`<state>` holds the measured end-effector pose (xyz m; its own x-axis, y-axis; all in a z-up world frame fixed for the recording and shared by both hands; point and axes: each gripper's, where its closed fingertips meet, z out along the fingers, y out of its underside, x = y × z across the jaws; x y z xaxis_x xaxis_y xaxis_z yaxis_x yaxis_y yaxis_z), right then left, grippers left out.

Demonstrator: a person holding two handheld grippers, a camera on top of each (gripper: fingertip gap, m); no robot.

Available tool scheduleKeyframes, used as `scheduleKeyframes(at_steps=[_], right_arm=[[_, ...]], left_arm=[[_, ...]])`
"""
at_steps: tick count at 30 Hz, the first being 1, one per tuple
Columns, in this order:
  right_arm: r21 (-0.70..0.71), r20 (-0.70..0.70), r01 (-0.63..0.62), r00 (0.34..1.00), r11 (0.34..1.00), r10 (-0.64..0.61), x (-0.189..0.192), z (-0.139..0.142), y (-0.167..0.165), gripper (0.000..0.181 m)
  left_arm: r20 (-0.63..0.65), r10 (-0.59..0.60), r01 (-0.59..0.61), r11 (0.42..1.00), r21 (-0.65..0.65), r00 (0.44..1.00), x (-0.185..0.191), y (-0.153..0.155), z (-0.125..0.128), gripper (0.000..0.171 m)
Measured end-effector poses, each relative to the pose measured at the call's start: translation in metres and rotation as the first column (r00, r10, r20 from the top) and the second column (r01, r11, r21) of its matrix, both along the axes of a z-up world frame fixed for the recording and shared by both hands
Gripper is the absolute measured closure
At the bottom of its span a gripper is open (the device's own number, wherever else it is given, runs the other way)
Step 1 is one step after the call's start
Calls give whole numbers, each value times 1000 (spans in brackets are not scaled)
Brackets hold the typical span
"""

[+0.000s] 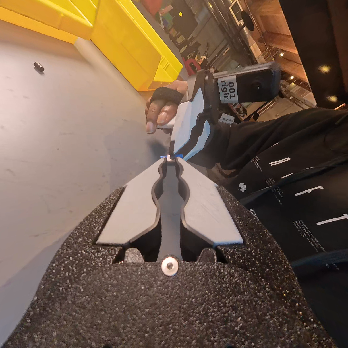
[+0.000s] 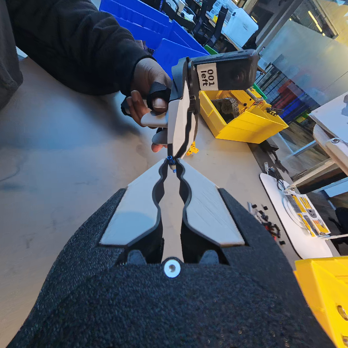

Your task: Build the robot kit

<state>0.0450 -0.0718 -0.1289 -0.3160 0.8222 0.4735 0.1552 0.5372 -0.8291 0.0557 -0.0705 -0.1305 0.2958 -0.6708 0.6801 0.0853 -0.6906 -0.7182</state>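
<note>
We saw the left hand-held gripper (image 1: 171,160) pinching a small piece (image 1: 170,157), blue with a pale middle, at its very tips. The right hand-held gripper (image 2: 171,163) met it tip to tip above the counter (image 1: 66,122) and pinched a small blue and grey piece (image 2: 171,163) of the same kind. We could not tell if this was one piece held by both or two pieces pressed together, because the parts were too small. In both views the jaws stood nearly closed, with only the little piece between the tips.

Taking the meeting point of the tips as our landmark, a hand (image 2: 148,98) in a black sleeve held the left tool just behind it in the right wrist view. A yellow bin (image 2: 243,116) with grey toothed parts inside stood beyond it and to the right, and a small yellow piece (image 2: 192,150) lay on the counter just beside it. Blue bins (image 2: 150,24) were far behind it. Small black parts (image 2: 267,222) and a printed booklet (image 2: 305,212) on a white tray (image 2: 293,243) lay nearer to the camera, to the right. In the left wrist view a short black pin (image 1: 38,66) lay well apart to the left, and yellow bins (image 1: 131,47) stood behind.

How far the work had come, we could not judge: the pieces were lifted and brought together, but a finished join was not visible.
</note>
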Motion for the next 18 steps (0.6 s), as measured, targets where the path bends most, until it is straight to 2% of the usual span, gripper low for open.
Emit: scheduleKeyframes(at_steps=[4,10,15,18], right_arm=[[-121,32,-12,999,993,16,3,-1,1,173],[-224,31,-22,999,974,30,5,2,1,173],[-258,43,-26,998,966,39,5,1,0,173],[-272,56,-29,997,962,46,6,-1,0,173]], left_arm=[[-139,6,16,988,156,990,0,-2,-2,154],[-301,88,43,914,404,950,1,-2,1,145],[-391,139,89,855,511,910,4,-4,-2,159],[-434,164,117,827,550,886,5,-4,-4,160]])
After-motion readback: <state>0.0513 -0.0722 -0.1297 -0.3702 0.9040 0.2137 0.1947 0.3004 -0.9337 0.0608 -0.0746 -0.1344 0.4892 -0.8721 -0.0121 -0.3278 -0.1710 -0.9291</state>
